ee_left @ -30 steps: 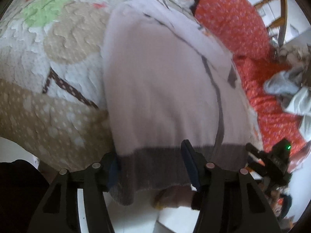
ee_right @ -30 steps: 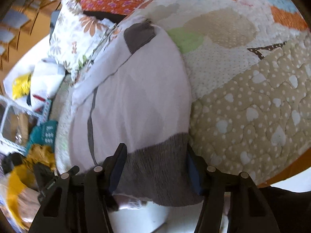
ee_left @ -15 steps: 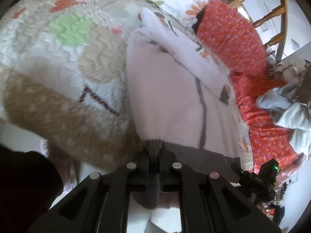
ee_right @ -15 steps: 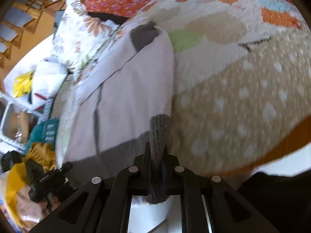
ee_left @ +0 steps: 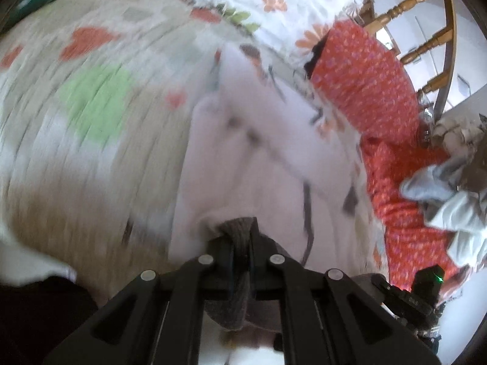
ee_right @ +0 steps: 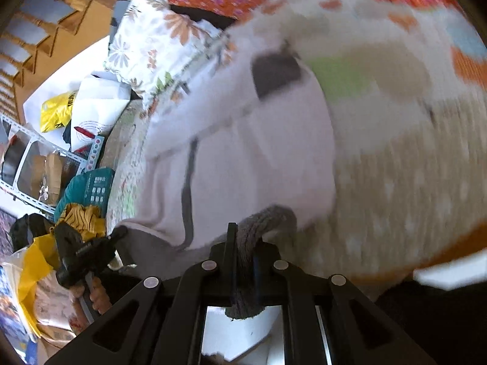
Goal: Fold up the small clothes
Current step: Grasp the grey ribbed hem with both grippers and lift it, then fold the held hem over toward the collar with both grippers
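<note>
- Garment: small pale pink sweater (ee_left: 243,176) w/ grey ribbed hem (ee_left: 240,228), dark seam line and a dark patch near its far end (ee_right: 275,73). Lies lengthwise on the quilt (ee_left: 91,97), far end toward the floral pillow (ee_left: 274,3), hem at the quilt's near edge.
- Left gripper (ee_left: 242,261): clenched on one corner of the grey hem; ribbed cloth bunched between the jaws, spilling out below.
- Right gripper (ee_right: 243,261): also clamped on the hem (ee_right: 268,216), at the other corner; knit arches up out of the jaws.
- Both jaws have just been closing, hem cloth between them in each view.
- Near end looks lifted off the quilt; rest of the body flat. Views blurred, so fine creases can't be read.
- Progress, my read: early. Hem grip done; sleeves appear tucked in over the body, not sure. Bottom-to-top fold itself not yet laid down.
- Left to do: carry hem over toward the collar end, lay it flat, release, maybe a 2nd fold.
- Outward: red patterned bedding (ee_left: 365,91) beyond the quilt's edge, w/ loose grey-white clothes (ee_left: 450,194) on it, prob. next in line.
</note>
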Available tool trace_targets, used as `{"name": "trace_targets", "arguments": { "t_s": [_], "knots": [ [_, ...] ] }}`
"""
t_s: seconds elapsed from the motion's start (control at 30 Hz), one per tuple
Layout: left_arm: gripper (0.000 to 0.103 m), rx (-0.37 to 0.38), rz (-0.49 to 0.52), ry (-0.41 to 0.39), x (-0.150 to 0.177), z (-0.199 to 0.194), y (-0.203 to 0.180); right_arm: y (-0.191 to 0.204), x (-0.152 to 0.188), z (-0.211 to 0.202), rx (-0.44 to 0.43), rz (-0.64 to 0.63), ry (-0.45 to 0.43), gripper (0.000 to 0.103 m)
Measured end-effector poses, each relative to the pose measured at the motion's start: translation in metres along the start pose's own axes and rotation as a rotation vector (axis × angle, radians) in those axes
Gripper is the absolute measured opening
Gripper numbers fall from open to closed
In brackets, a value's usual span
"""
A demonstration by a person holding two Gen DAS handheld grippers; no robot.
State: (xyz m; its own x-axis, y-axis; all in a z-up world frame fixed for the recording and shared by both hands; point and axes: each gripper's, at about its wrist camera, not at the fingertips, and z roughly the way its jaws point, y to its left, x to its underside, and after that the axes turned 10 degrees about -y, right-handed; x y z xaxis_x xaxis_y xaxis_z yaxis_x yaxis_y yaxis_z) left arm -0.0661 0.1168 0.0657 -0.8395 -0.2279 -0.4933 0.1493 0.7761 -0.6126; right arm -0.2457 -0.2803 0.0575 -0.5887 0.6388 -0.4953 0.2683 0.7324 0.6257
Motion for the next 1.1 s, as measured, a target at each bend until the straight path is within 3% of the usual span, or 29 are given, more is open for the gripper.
{"name": "trace_targets", "arguments": {
  "t_s": [0.2, 0.37, 0.63, 0.87, 0.97, 1.0, 1.1],
  "knots": [
    [0.007, -0.031, 0.008, -0.056, -0.09, 0.062, -0.025, 0.031, -0.086, 0.033, 0.036, -0.048, -0.078, 0.008],
    [0.007, -0.032, -0.02, -0.069, -0.141, 0.116, -0.03, 0.053, -0.14, 0.085, 0.082, -0.052, -0.095, 0.008],
    [0.007, -0.091, -0.036, -0.044, -0.179, 0.191, -0.021, 0.031, -0.205, 0.184, 0.165, -0.012, -0.053, 0.008],
    [0.016, -0.115, -0.065, -0.018, -0.192, 0.215, -0.02, -0.001, -0.241, 0.232, 0.054, 0.099, -0.051, 0.012],
    [0.037, -0.077, -0.079, -0.031, -0.194, 0.21, -0.022, -0.002, -0.246, 0.235, 0.032, 0.096, -0.057, 0.023],
    [0.045, -0.068, -0.083, -0.051, -0.195, 0.206, -0.023, -0.001, -0.246, 0.233, 0.025, 0.094, -0.064, 0.031],
    [0.055, -0.06, -0.099, -0.114, -0.198, 0.192, -0.025, 0.008, -0.248, 0.218, 0.054, 0.051, -0.133, 0.061]
  ]
}}
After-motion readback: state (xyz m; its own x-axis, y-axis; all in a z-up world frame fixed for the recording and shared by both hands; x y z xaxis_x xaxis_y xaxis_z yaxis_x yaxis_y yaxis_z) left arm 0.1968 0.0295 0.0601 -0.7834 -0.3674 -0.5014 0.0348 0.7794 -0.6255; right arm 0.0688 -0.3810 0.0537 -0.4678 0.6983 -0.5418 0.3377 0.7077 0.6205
